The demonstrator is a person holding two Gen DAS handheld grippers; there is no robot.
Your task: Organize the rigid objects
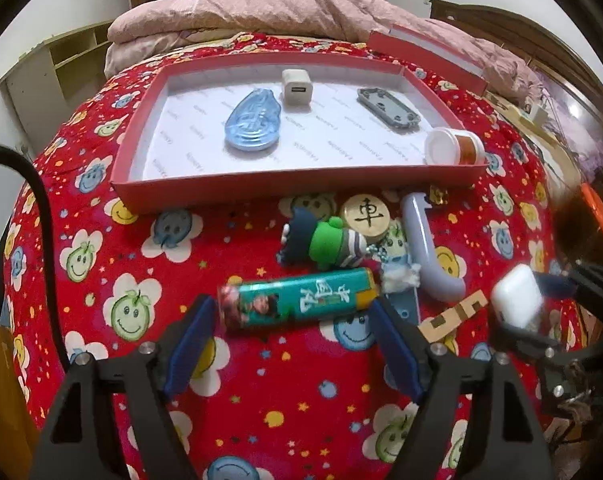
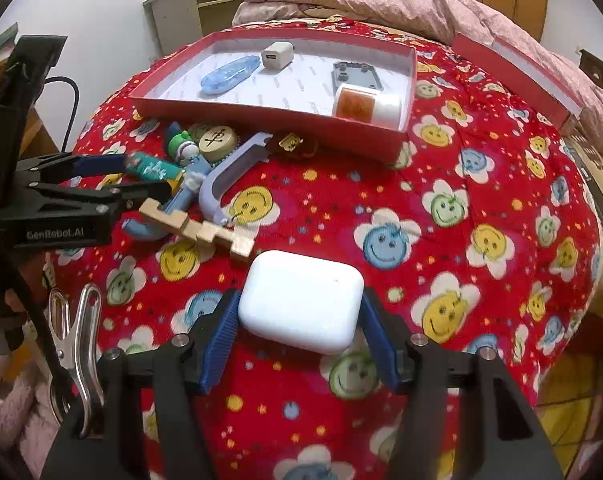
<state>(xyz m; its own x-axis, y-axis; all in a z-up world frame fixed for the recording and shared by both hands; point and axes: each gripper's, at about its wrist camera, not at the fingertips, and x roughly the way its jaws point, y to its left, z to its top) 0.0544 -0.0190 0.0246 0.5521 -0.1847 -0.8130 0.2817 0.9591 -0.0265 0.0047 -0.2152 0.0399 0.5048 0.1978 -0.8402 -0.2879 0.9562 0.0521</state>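
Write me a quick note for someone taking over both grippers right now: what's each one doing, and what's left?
Right gripper: shut on the white earbud case, lifted above the bedspread.
Left gripper: open, fingers either side of the green lighter, not gripping.
Done: blue plastic piece, white charger, grey plate and small jar lie in the red box.
Left: case, lighter, toy figure, chess piece, curved tube, wooden block.

A bed (image 1: 285, 380) is covered by a red smiley-print sheet. On it are seen a red tray (image 1: 261, 184), lid (image 1: 425, 50), lighter (image 1: 297, 300), figurine (image 1: 321, 240), chess piece (image 1: 364, 216), wooden block (image 2: 197, 226), pink quilt (image 1: 261, 12).
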